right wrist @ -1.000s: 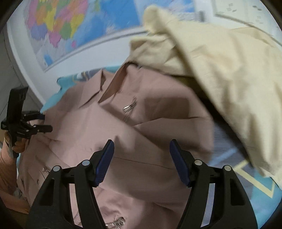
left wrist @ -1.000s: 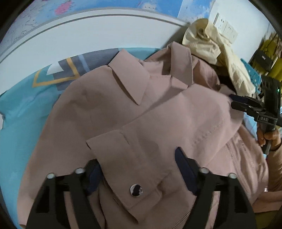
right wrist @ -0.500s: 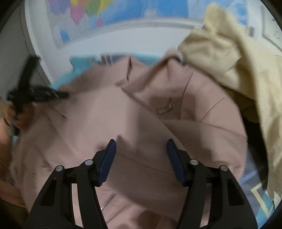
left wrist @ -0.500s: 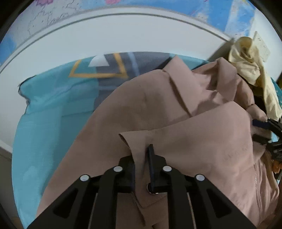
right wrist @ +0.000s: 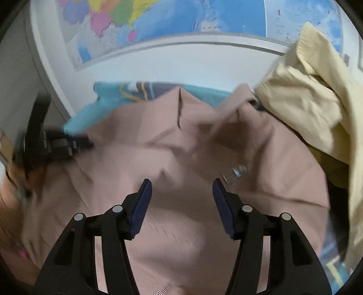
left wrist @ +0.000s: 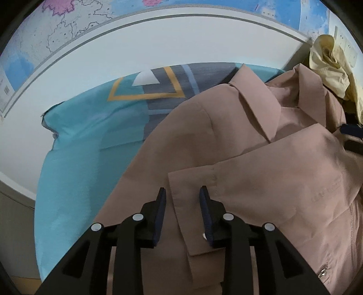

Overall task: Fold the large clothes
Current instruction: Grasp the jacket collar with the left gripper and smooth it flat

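A large dusty-pink jacket point(left wrist: 238, 140) lies spread on a teal bedsheet point(left wrist: 86, 147), collar toward the wall. Its sleeve cuff point(left wrist: 192, 195), with a snap button, lies folded across the body. My left gripper point(left wrist: 182, 192) is partly open, its fingers on either side of the cuff's corner, not clamping it. The jacket also fills the right wrist view point(right wrist: 181, 158). My right gripper point(right wrist: 181, 183) is open and empty just above the jacket's body. The left gripper shows blurred at the left of that view point(right wrist: 59, 140).
A cream-yellow garment point(right wrist: 317, 95) is heaped at the right, overlapping the jacket's far shoulder; it also shows in the left wrist view point(left wrist: 333, 61). A white wall with a map point(right wrist: 158, 20) runs behind the bed. The sheet's left edge point(left wrist: 45, 181) drops off.
My left gripper, shut on the sleeve cuff half a second ago, has opened partway and the cuff lies on the jacket. My right gripper has shifted over the jacket's body, staying open.
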